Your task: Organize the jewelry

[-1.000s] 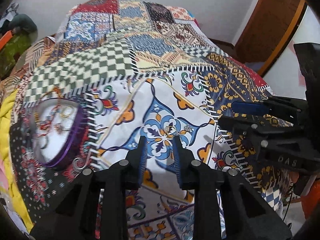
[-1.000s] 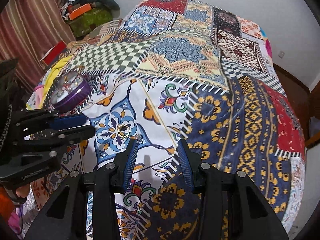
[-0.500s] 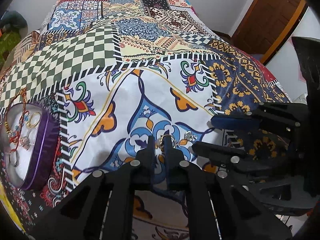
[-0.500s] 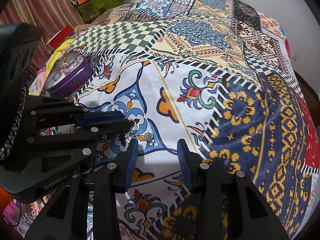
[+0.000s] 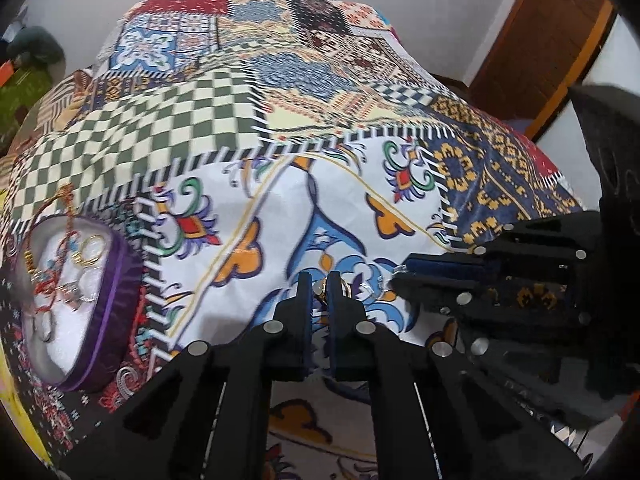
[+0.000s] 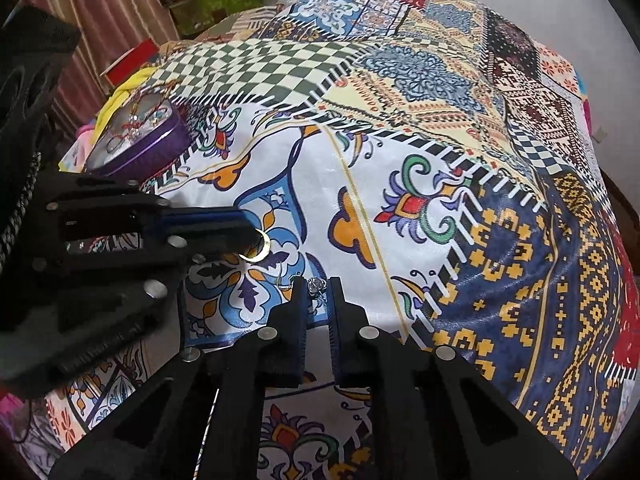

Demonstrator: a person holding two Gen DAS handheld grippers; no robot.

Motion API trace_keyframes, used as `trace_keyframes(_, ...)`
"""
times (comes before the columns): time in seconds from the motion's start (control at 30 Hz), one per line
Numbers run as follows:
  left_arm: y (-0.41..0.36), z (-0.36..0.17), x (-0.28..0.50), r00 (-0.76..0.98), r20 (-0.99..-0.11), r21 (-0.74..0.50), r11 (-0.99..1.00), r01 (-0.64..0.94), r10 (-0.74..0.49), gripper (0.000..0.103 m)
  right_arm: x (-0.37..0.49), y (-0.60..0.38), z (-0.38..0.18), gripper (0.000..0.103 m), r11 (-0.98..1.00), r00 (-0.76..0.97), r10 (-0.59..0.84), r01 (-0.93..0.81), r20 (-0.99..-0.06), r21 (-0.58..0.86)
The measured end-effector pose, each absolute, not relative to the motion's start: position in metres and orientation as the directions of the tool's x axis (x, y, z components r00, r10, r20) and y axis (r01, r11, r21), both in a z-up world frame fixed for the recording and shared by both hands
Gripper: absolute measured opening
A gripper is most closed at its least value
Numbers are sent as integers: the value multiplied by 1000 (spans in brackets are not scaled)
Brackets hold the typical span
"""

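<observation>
**Two rings pinched off the quilt, box waiting to the left**

A bed fills both views, covered by a patchwork quilt (image 5: 320,128) of checks, florals and blue-and-yellow panels, with a white wall behind and a wooden door (image 5: 552,40) at the far right. Loose jewelry lies on the white floral panel near the front edge, probably because the pale cloth makes small metal pieces easy to spot.

The left gripper (image 5: 319,280) has its fingers drawn close together, clamped on a gold ring (image 5: 320,290) just at the quilt surface; in the right wrist view the ring (image 6: 258,249) shows as a gold crescent poking out past the fingertips. The right gripper (image 6: 317,286) sits just beside it on the right, its fingers likewise nearly together around a small silver ring (image 6: 316,285) with a clear stone. Both tools grip at the very tips, which suits pieces this thin lying flat on soft fabric.

The purple box (image 5: 116,280) rests open at the left edge of the bed, well apart from both grippers, already holding rings and a red beaded chain on its white lining. It seems the place where both pieces belong, so each grip must hold through a sideways carry.
</observation>
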State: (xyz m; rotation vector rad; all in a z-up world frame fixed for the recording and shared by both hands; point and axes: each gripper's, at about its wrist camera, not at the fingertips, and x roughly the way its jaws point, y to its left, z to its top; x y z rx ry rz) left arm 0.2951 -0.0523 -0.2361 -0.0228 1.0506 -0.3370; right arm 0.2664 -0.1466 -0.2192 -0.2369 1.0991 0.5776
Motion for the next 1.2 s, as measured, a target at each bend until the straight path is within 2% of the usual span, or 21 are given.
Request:
trace_keyframes(0.37,-28,-191,270,552,-791,-162,960,228,-265,5,266,-165,-191,8,854,387,393,-489,-835,175)
trace_keyframes(0.83,5,-130,238,684,-705,-103,981,164,-189,5,247,-137,-114,8,826,516,464,-546,-720,141)
trace_keyframes(1.2,70,-105,226,740,-664,-105,993,47,-105,5,245,-95,-90,8,783,517,537,-600,-667,165)
